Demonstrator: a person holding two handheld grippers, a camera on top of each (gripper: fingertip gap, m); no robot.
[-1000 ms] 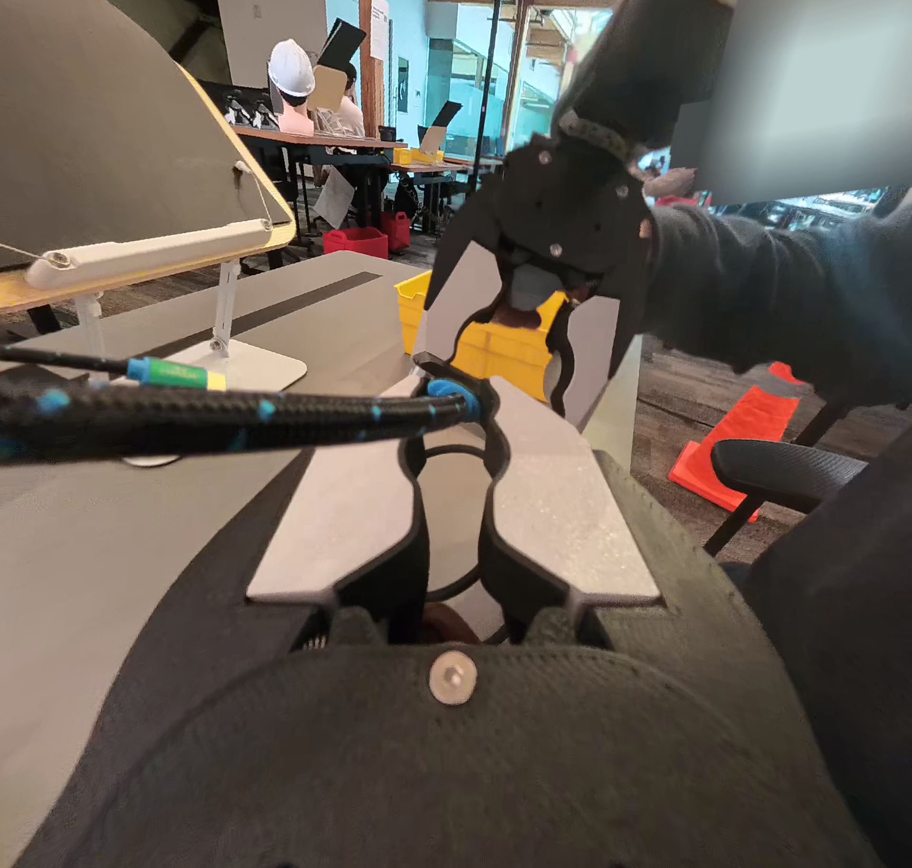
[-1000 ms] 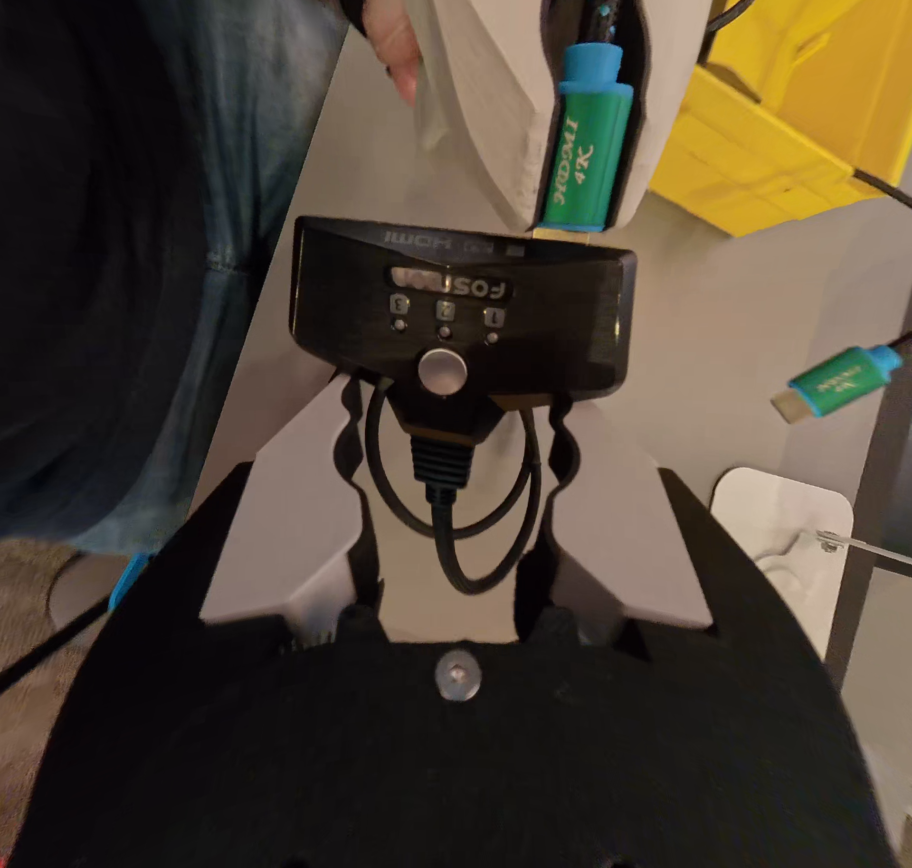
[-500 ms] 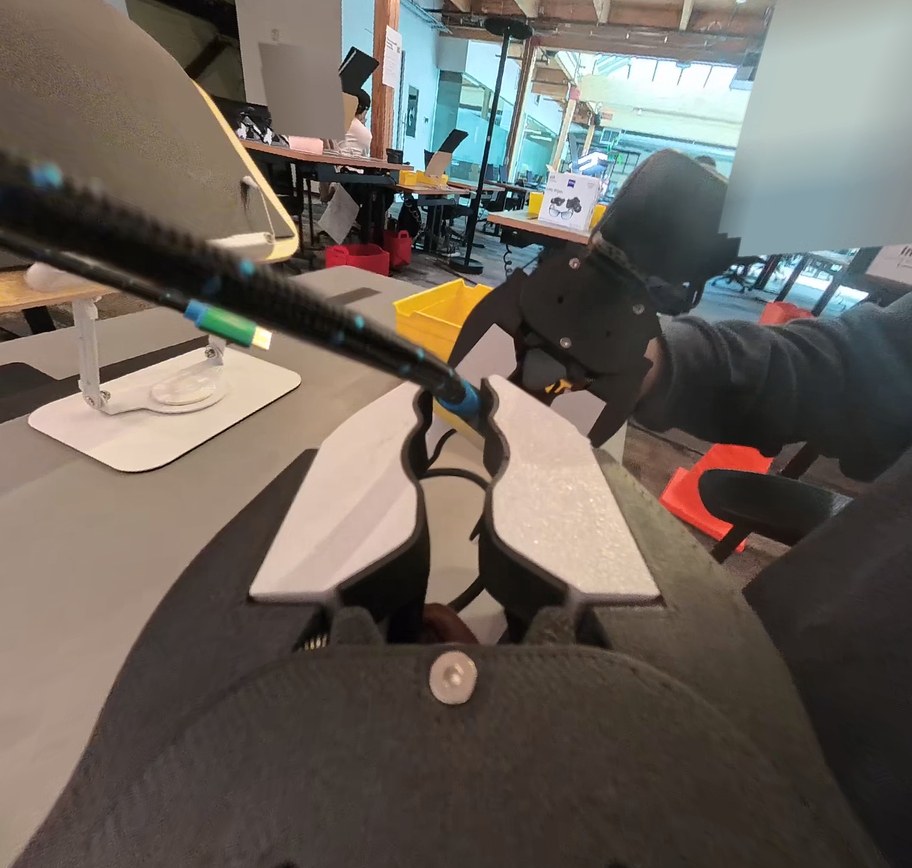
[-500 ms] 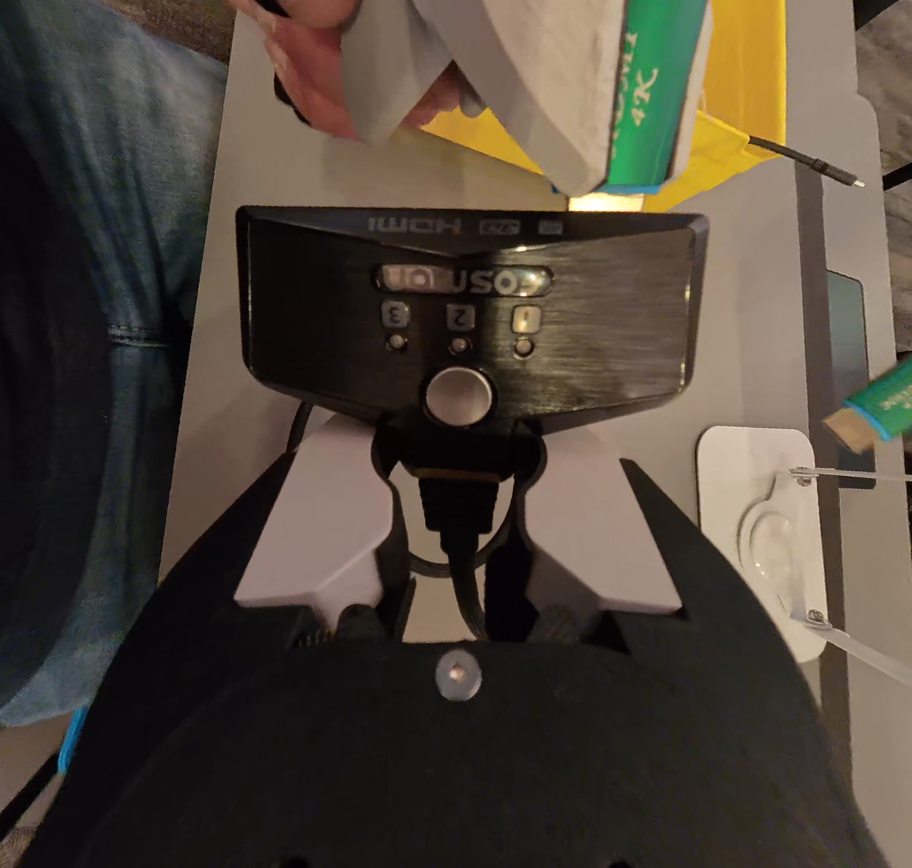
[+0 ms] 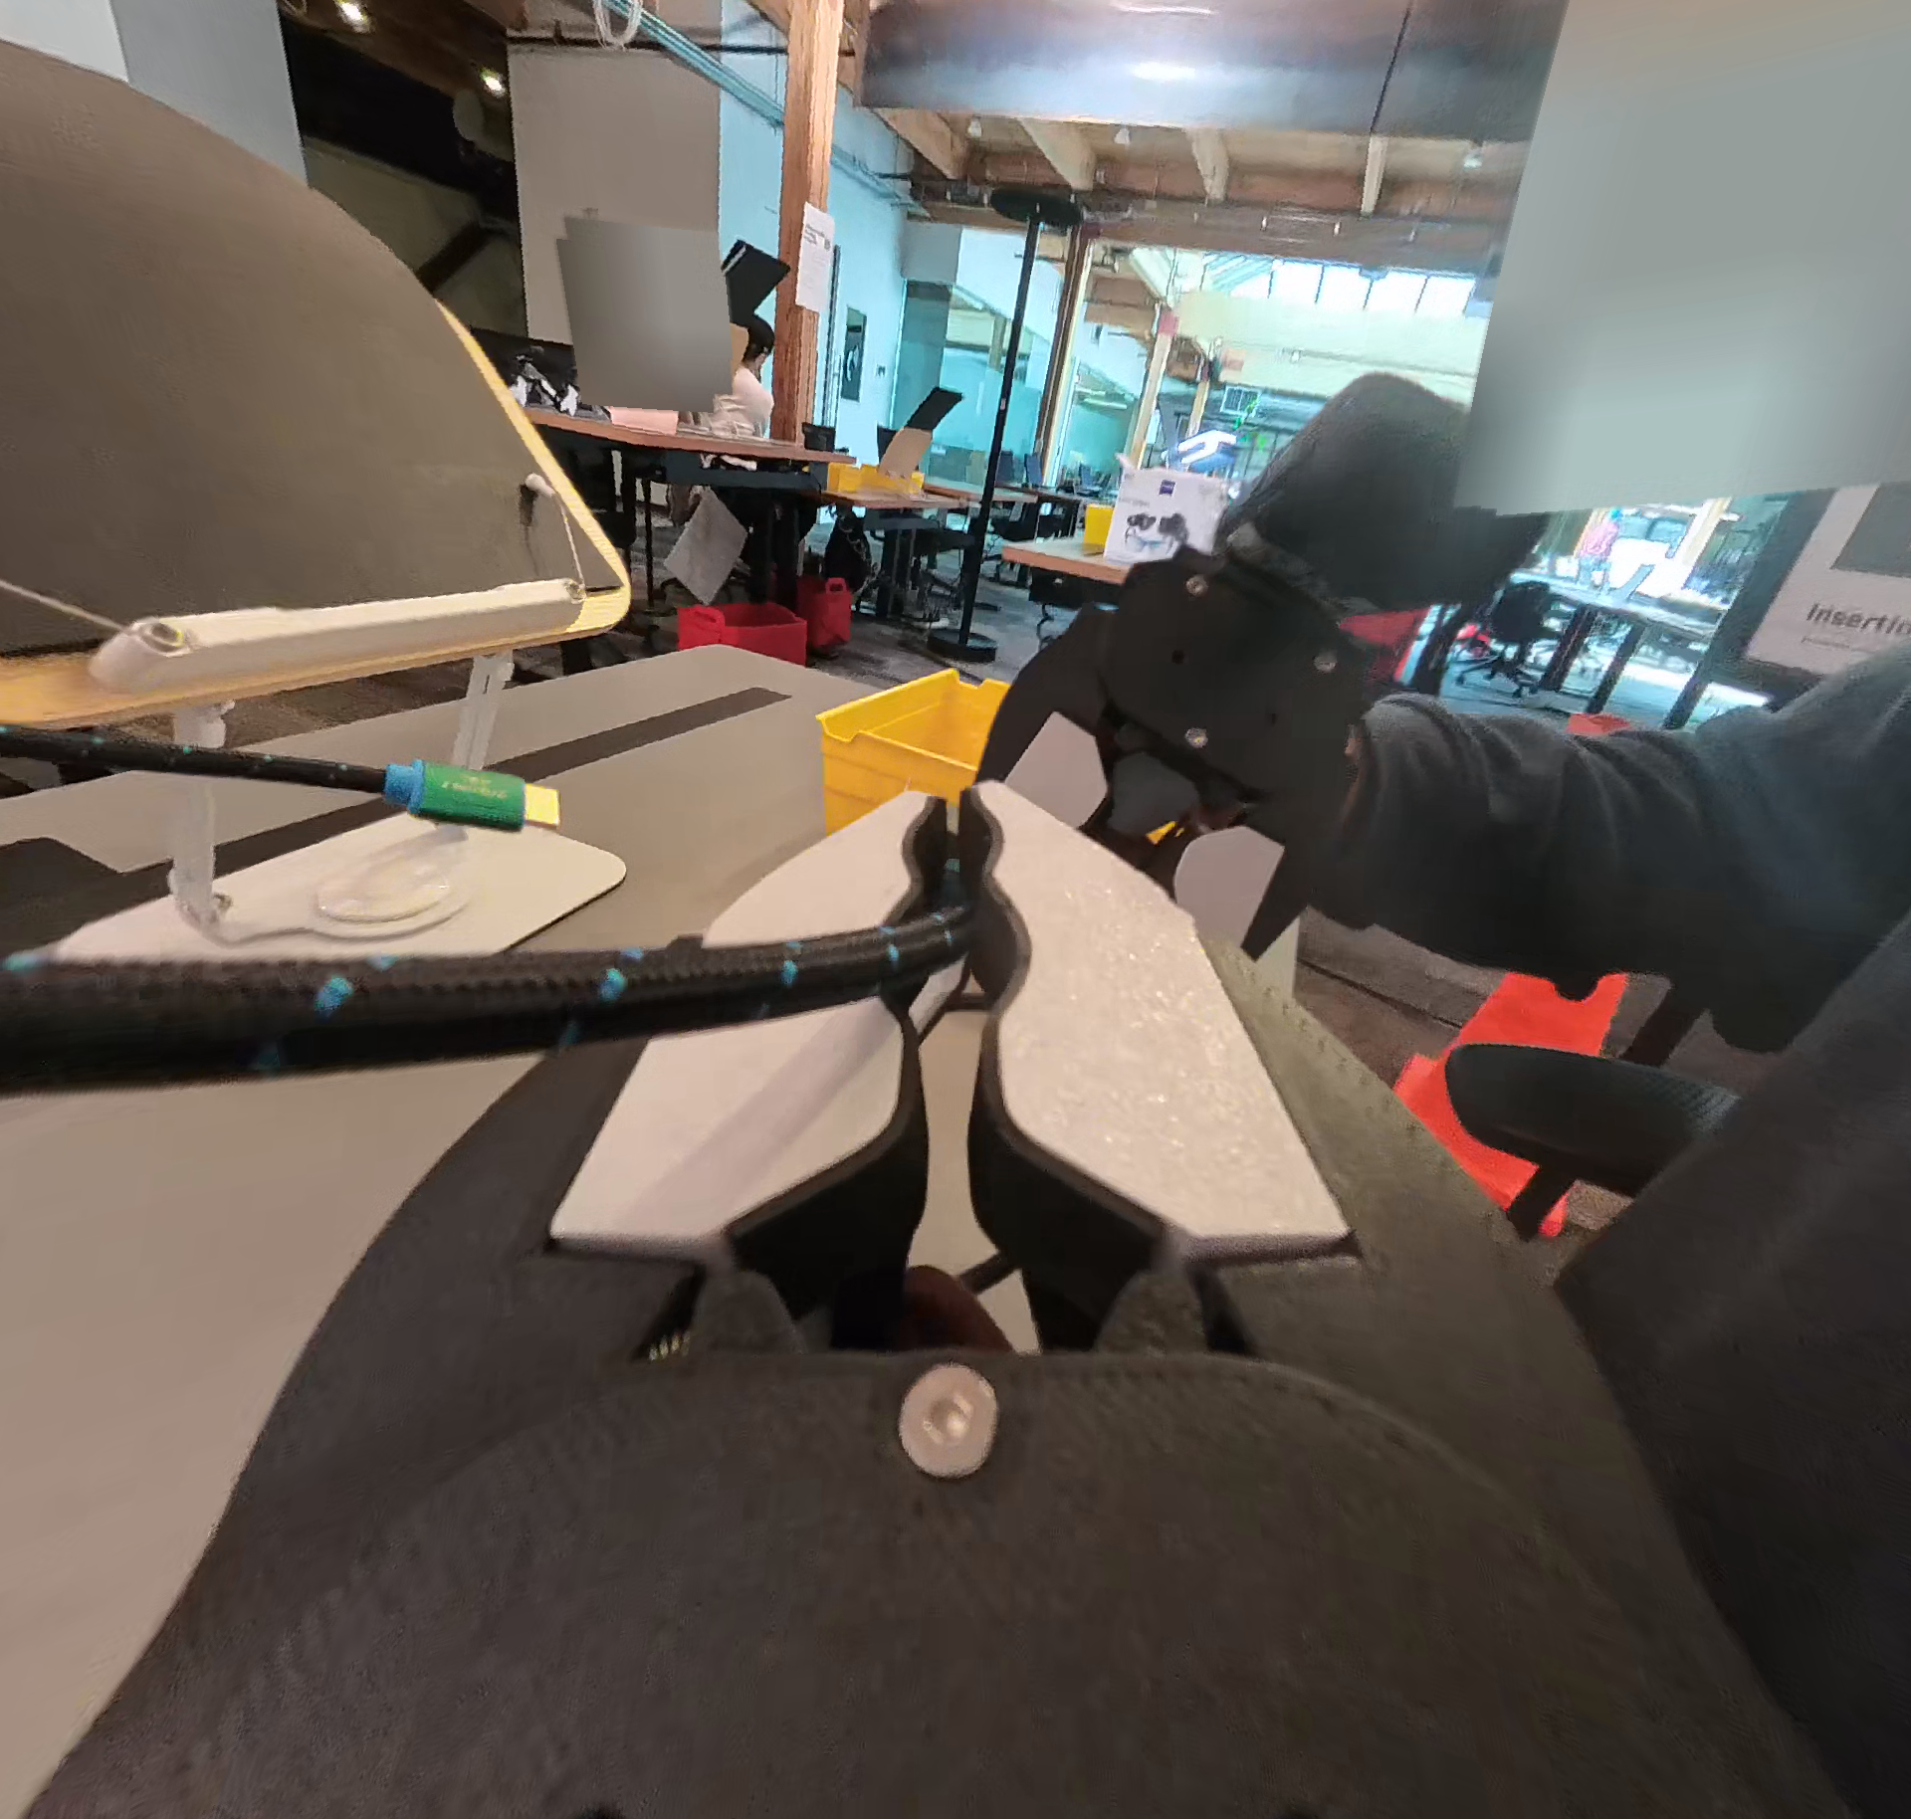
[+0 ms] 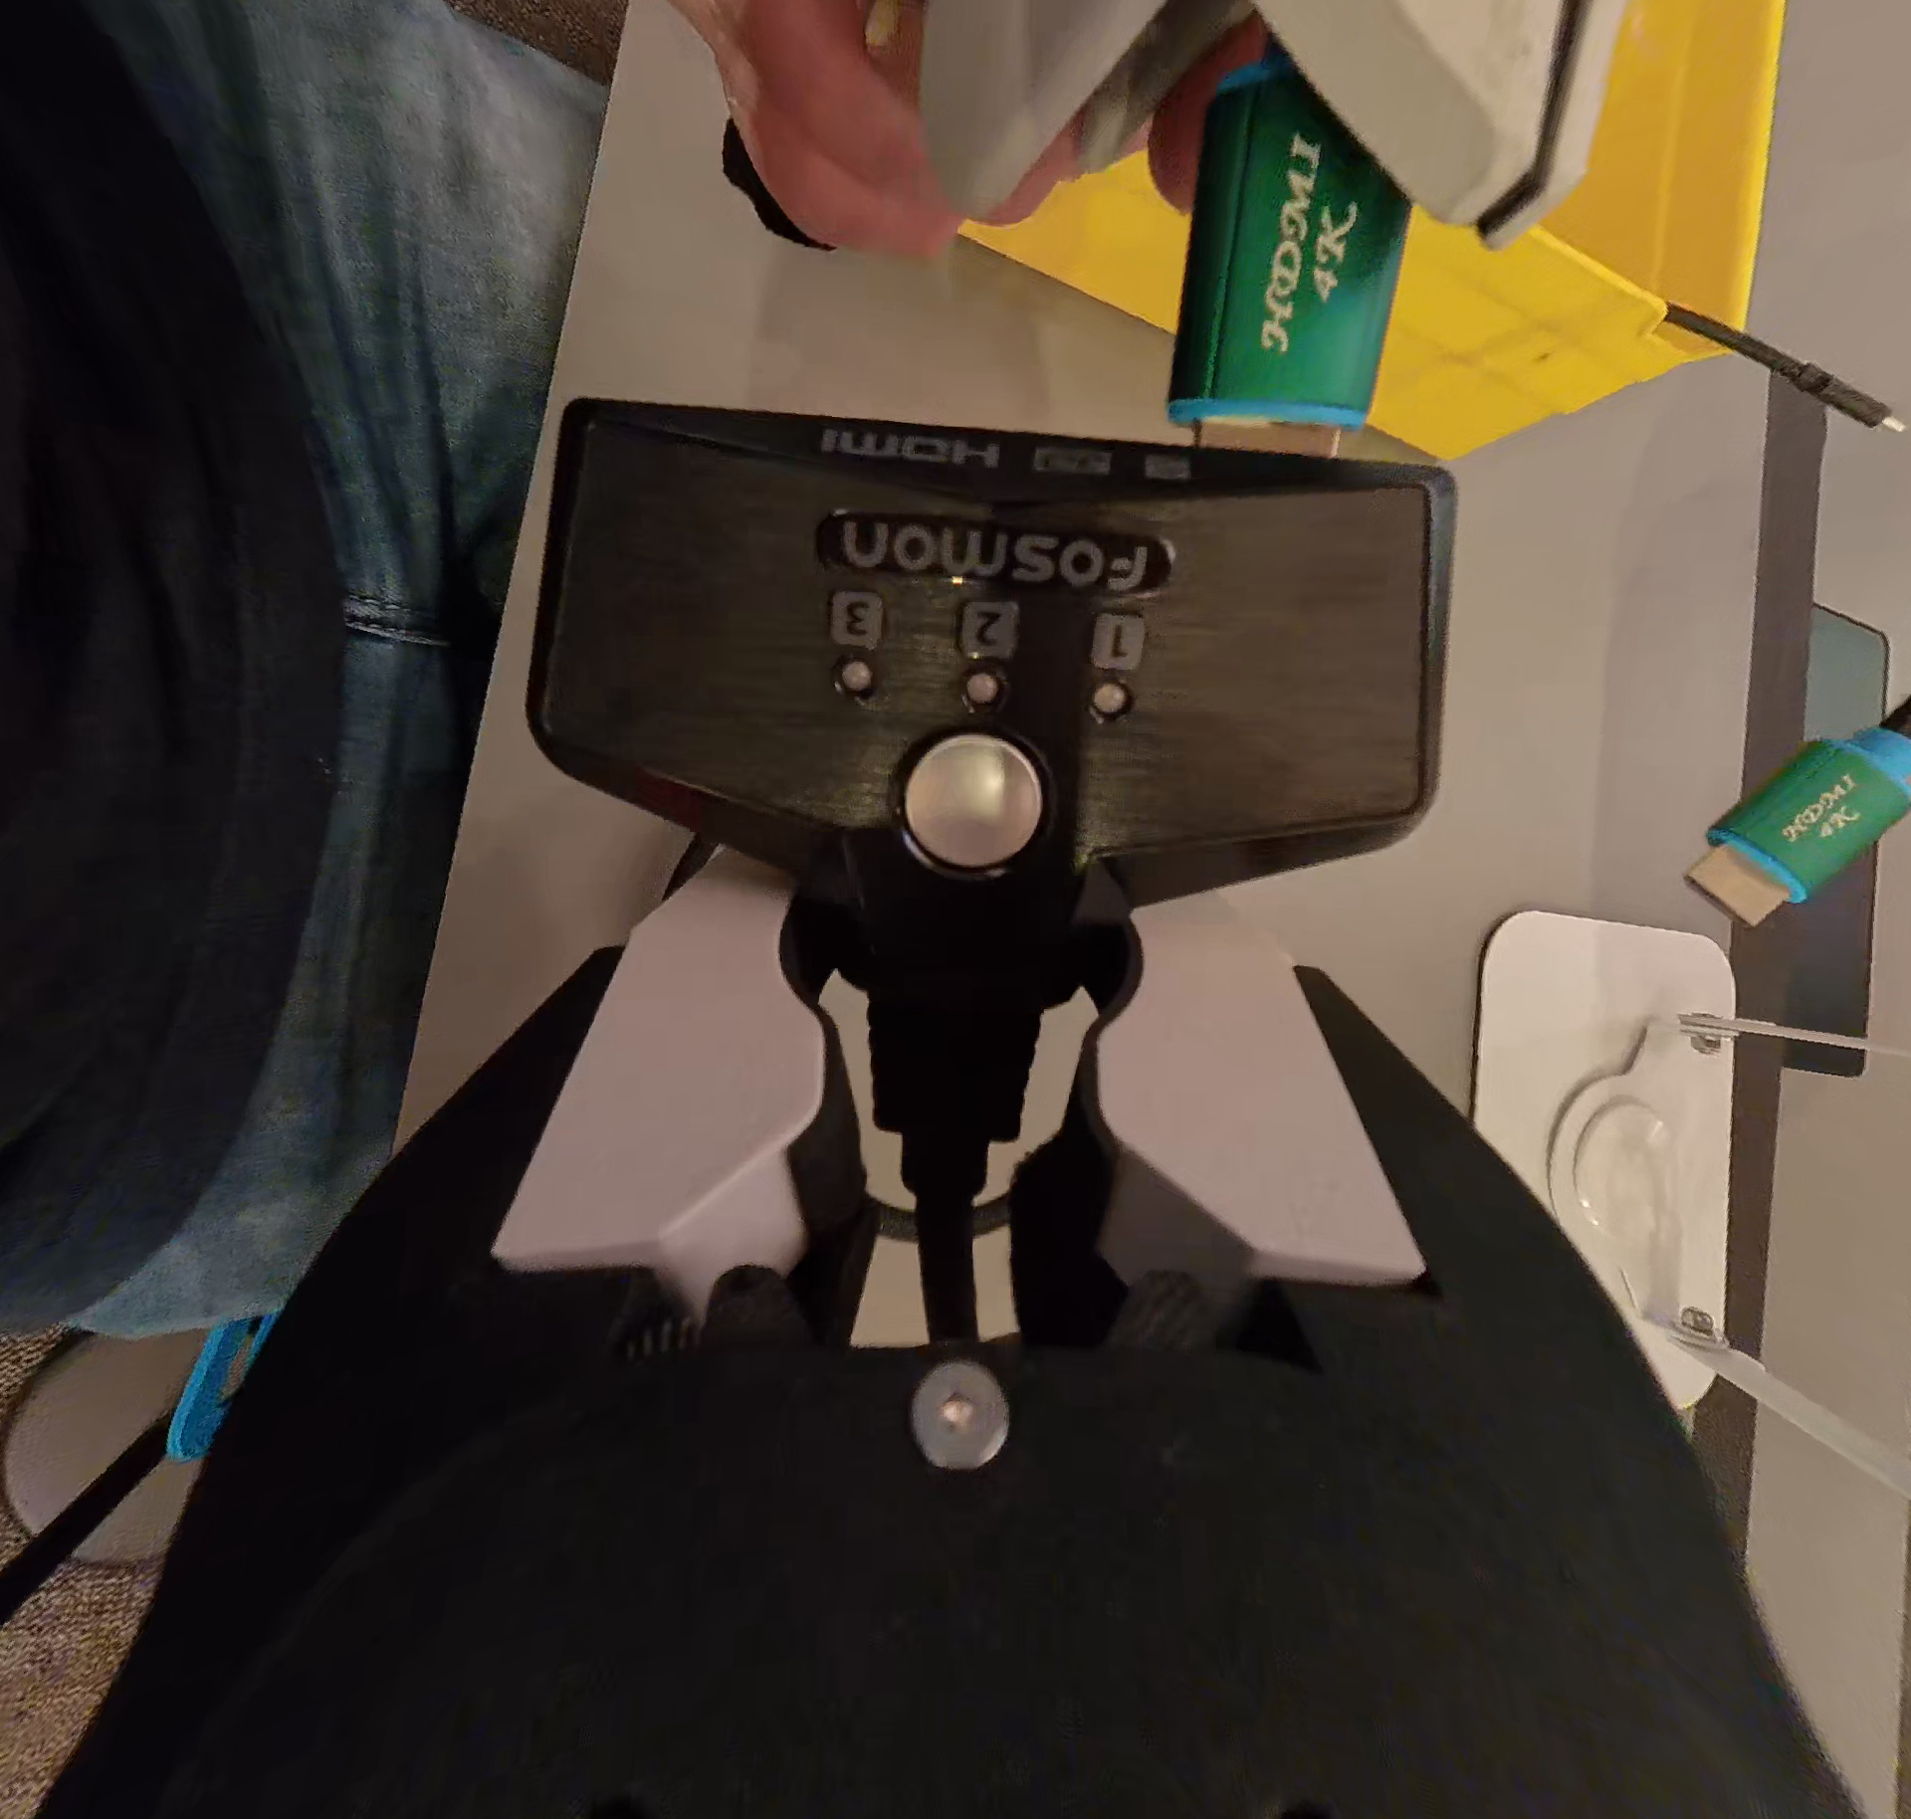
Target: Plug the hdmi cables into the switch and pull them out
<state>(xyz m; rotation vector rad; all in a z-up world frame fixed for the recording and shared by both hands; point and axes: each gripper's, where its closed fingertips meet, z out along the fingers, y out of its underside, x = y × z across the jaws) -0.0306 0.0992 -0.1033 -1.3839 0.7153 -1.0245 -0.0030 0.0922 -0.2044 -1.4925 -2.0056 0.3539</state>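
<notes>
R gripper (image 6: 957, 953) clenched on switch (image 6: 982, 632) at cable-end neck, body just ahead of tips. L gripper (image 6: 1334, 64) clamped on green HDMI plug (image 6: 1287, 260); gold tip at switch far edge, R-most port, tilted. Seated or not: can't tell. Straighten plug w/ port axis, brace switch, push/pull straight, no rocking. 2nd plug (image 6: 1075, 829) loose, R of R gripper.
</notes>
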